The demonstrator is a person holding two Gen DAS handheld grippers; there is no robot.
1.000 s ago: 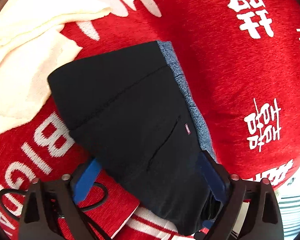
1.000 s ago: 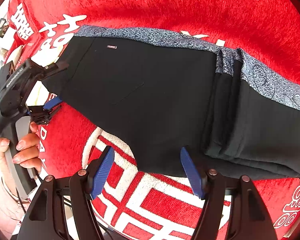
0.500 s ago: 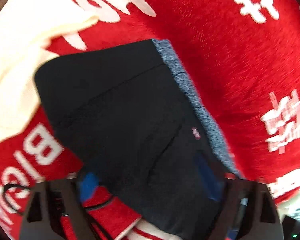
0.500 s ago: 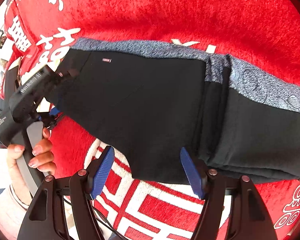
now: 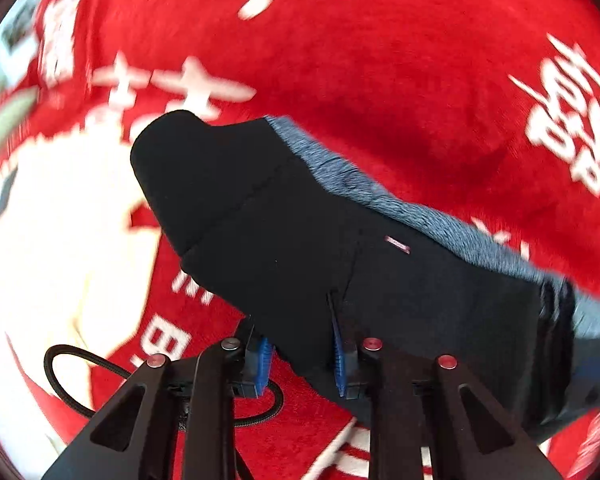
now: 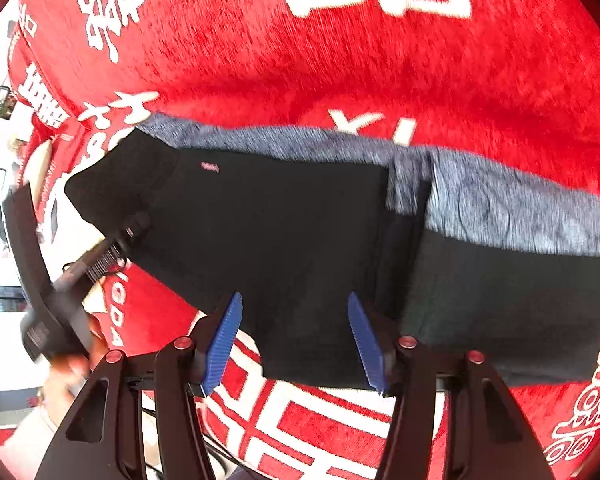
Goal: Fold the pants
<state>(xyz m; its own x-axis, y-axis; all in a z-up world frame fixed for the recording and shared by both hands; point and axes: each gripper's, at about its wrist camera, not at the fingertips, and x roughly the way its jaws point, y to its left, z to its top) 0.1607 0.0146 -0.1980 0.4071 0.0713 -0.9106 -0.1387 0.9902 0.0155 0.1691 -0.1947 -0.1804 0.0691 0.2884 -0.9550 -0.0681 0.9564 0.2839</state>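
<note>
Left wrist cam first, closest stuff: the left gripper [image 5: 300, 354] has its blue fingers [image 5: 263, 364] nearly together, they've just been closing, and a fold of the black pants [image 5: 300, 248] edge is pinched between them. So it's clamped on the cloth. Black cable [image 5: 72, 380] loops on the left under the gripper body. Past that the pants run up and away, dark hem end sticking toward the top left, grey-blue patterned strip [image 5: 400, 208] along the far edge, tiny red tag [image 5: 397, 244] on the fabric. Whole thing lies on a red blanket [image 5: 380, 60] w/ white lettering; a cream cloth [image 5: 60, 220] sits off to the left, pretty blurred.

Right wrist cam: right gripper [image 6: 296, 344] w/ fingers [image 6: 224, 344] about halfway apart, also just been narrowing. The near edge of the pants sits between them but the pads aren't pressing on it afaict. This view shows what the other doesn't: the pants already doubled over, w/ a fold seam right of centre and a 2nd layer off to the right. Also the left gripper [image 6: 112, 248] from outside, at the pants' left end, w/ the person's hand [image 6: 66, 364] on its handle, blurry. Red blanket [image 6: 380, 60] behind it all.
</note>
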